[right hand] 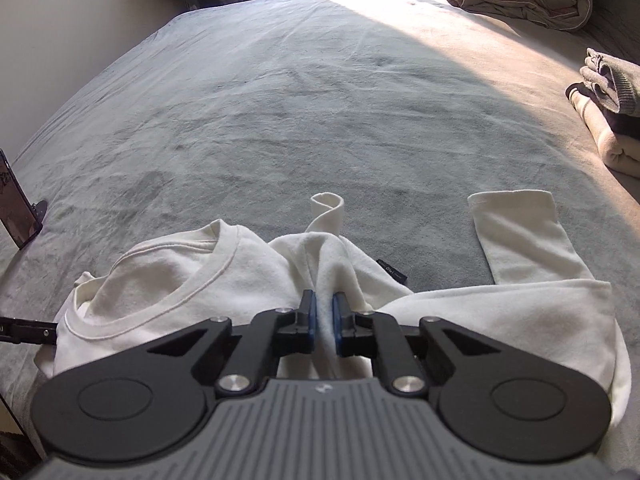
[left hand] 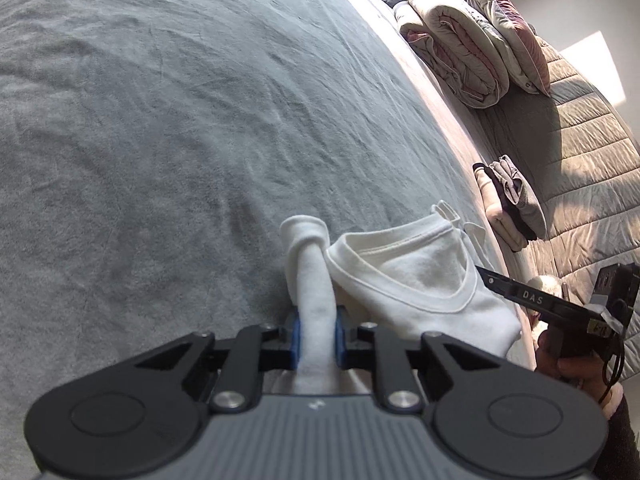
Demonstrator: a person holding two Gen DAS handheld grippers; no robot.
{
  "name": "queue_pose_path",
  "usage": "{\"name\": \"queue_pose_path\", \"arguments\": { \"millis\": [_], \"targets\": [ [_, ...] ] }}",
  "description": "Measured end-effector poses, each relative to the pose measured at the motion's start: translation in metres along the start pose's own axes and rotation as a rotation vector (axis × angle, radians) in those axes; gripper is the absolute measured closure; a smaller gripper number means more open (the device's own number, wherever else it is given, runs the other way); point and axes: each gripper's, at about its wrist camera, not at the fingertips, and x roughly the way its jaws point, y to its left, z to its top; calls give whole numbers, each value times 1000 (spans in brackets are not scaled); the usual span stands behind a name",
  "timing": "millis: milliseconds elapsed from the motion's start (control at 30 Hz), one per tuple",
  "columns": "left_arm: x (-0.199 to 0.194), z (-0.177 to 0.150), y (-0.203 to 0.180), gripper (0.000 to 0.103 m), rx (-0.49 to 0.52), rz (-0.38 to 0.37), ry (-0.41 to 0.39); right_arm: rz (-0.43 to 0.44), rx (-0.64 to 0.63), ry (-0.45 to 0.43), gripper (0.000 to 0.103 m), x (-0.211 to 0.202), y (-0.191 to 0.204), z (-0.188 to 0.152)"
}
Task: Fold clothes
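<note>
A white long-sleeved sweatshirt (right hand: 168,280) lies bunched on the grey bedspread (right hand: 280,100), collar facing up. My left gripper (left hand: 318,320) is shut on a fold of its white fabric (left hand: 312,280), which sticks up between the blue pads. My right gripper (right hand: 324,308) is shut on another pinch of the same sweatshirt (left hand: 432,280) near its middle. One sleeve (right hand: 520,236) lies flat on the bed to the right. The right gripper's body (left hand: 560,312) and the hand holding it show at the right of the left wrist view.
A pile of folded clothes (right hand: 608,112) sits at the bed's right side, the same pile (left hand: 512,204) showing in the left wrist view. Rolled quilts and pillows (left hand: 472,40) lie at the far end. A dark stand (right hand: 20,208) is at the left bed edge.
</note>
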Motion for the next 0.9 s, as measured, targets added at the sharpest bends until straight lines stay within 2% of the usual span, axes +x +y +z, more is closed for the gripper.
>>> {"name": "queue_pose_path", "arguments": {
  "millis": [167,233,367,500,567,667,767,800,867,900],
  "targets": [
    [-22,14,-3,95,1,29,-111,-54,0,-78,95,-12,-1,11],
    [-31,22,-4,96,-6,66,-172,-63,14,-110,95,-16,-4,20],
    [-55,31,-11,96,34,265,-358,-94,28,-186,95,-22,-5,37],
    [-69,40,-14,96,88,501,-449,-152,29,-241,95,-24,-8,49],
    [-66,44,-8,96,96,581,-424,-168,35,-233,95,-19,-14,48],
    [-56,46,5,95,78,627,-342,-183,50,-214,95,-10,-23,46],
    [-53,42,4,90,88,646,-337,-168,63,-187,95,0,-28,37],
    [-54,41,3,88,92,638,-345,-161,65,-178,95,3,-29,34],
    [-55,40,-1,69,99,624,-361,-142,71,-159,93,9,-32,28],
    [-56,39,-2,65,103,617,-369,-129,79,-155,92,11,-35,24]
  ]
}}
